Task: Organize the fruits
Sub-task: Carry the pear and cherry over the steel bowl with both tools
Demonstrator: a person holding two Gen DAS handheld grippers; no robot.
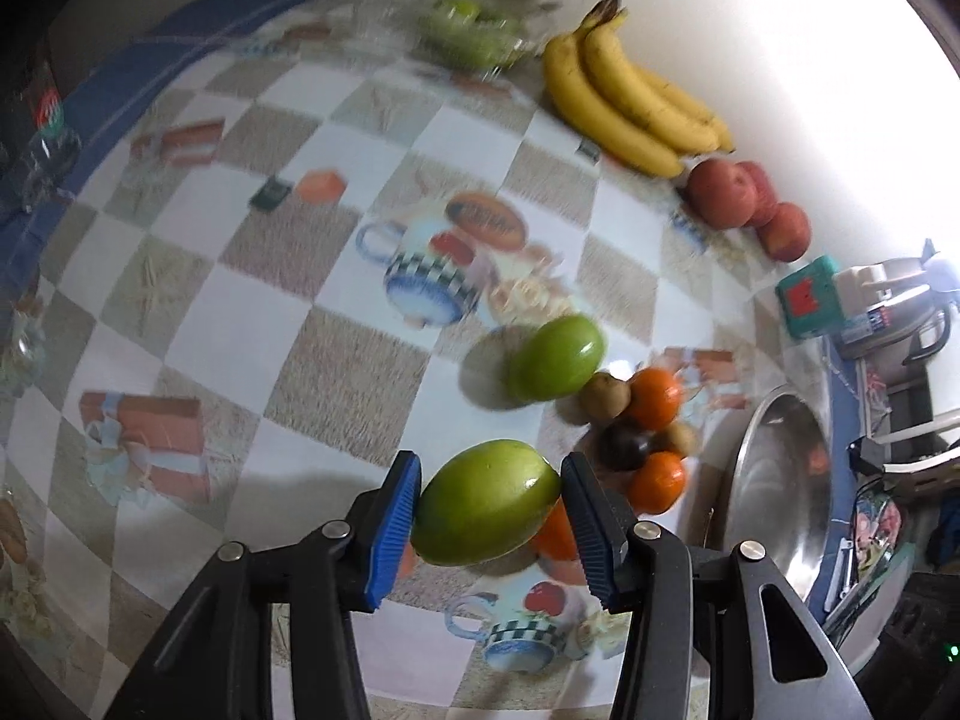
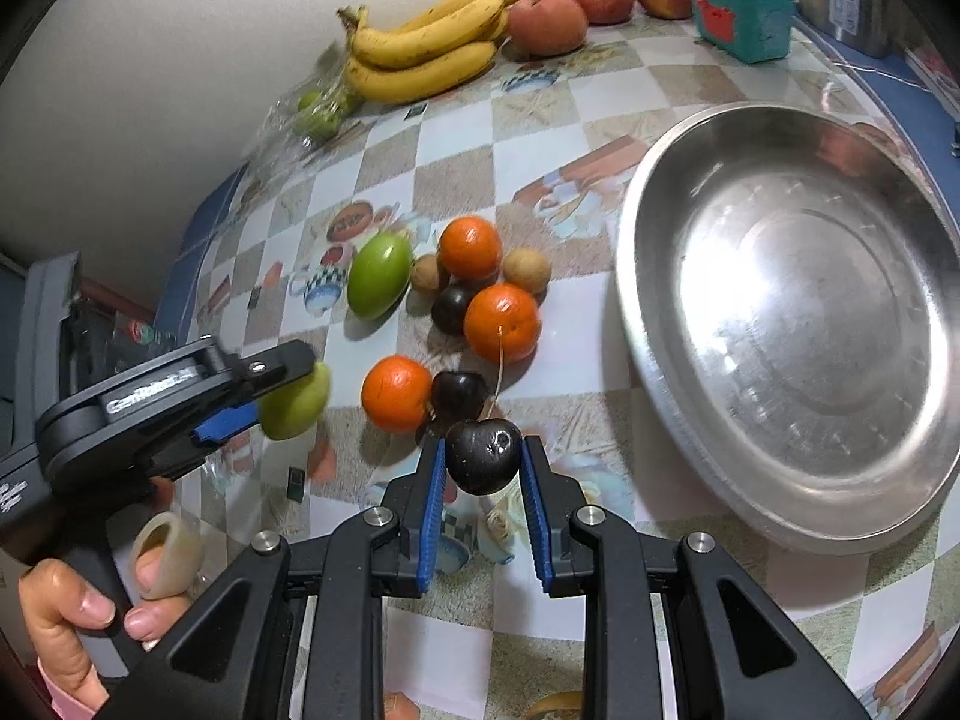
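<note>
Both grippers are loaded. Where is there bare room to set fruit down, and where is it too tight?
Free: the steel bowl is empty. The tablecloth is also bare between the loose green fruit and the bananas. Crowded: the cluster of oranges, cherries and small brown fruits beside the bowl.

Wall [image 2: 150, 60]: plain, white, behind the table.
Table [image 1: 336, 360]: cloth with beige and white checks, printed cups and gifts, blue border.
Light: strong glare on the wall at upper right.
</note>
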